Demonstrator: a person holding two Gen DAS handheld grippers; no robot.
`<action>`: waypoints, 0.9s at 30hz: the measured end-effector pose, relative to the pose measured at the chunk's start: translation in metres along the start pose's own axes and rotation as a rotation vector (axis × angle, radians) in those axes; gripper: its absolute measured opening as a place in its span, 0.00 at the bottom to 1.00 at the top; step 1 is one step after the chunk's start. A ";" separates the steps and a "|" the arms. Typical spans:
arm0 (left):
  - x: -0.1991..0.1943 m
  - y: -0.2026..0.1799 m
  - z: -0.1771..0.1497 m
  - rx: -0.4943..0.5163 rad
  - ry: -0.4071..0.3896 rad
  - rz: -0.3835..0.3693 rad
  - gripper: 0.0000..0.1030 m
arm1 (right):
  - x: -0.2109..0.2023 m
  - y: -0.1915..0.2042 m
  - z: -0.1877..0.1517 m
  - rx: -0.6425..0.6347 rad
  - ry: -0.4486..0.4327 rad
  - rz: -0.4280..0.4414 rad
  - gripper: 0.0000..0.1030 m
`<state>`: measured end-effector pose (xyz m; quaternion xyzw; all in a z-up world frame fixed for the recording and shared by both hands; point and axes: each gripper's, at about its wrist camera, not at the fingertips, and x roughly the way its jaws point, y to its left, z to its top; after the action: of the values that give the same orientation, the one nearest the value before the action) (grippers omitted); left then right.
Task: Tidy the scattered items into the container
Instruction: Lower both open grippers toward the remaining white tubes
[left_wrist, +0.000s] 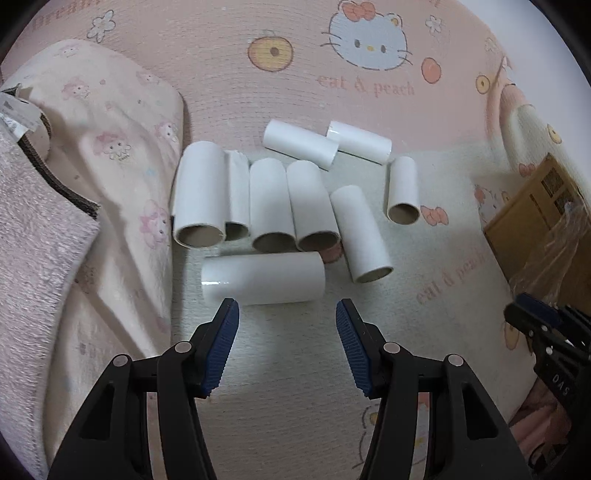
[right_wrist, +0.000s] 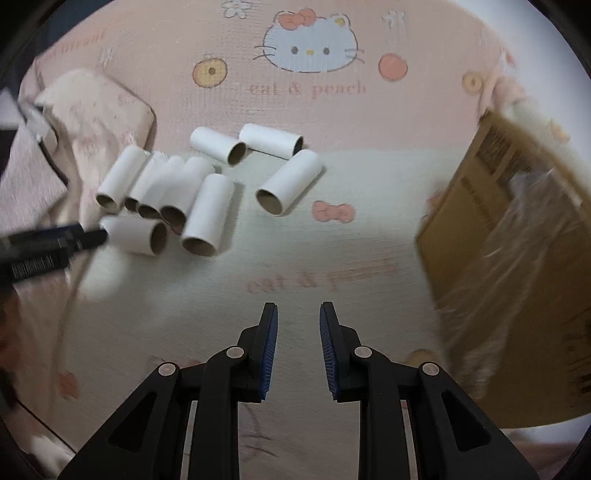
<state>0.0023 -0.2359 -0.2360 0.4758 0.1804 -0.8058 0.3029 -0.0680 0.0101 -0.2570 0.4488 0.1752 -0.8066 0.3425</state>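
Several white cardboard tubes (left_wrist: 273, 206) lie in a loose cluster on the pink and cream printed sheet (left_wrist: 295, 369). The nearest tube (left_wrist: 263, 277) lies crosswise just beyond my left gripper (left_wrist: 287, 303), which is open and empty, one fingertip almost at the tube's near side. The right wrist view shows the same tubes (right_wrist: 207, 192) at upper left, with my left gripper (right_wrist: 92, 238) beside the closest one. My right gripper (right_wrist: 299, 304) hangs over bare sheet with a narrow gap between its jaws and nothing in it. A brown cardboard box (right_wrist: 517, 258) stands to its right.
A folded cream blanket (left_wrist: 110, 166) and a pink fleece cloth (left_wrist: 33, 240) lie left of the tubes. The box (left_wrist: 543, 221) has loose clear plastic film (left_wrist: 561, 258) over its near corner. My right gripper (left_wrist: 532, 314) shows at the right edge.
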 end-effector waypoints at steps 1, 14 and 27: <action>0.002 -0.001 0.000 -0.005 0.005 -0.006 0.57 | 0.003 0.001 0.002 0.002 0.004 0.021 0.19; 0.033 -0.018 0.017 -0.168 -0.010 -0.089 0.57 | 0.061 0.006 0.040 -0.020 0.073 0.135 0.20; 0.065 -0.046 0.043 -0.100 0.065 -0.109 0.57 | 0.112 -0.027 0.093 0.162 0.117 0.276 0.57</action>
<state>-0.0801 -0.2464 -0.2722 0.4755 0.2555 -0.7952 0.2761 -0.1842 -0.0702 -0.3026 0.5409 0.0659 -0.7359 0.4020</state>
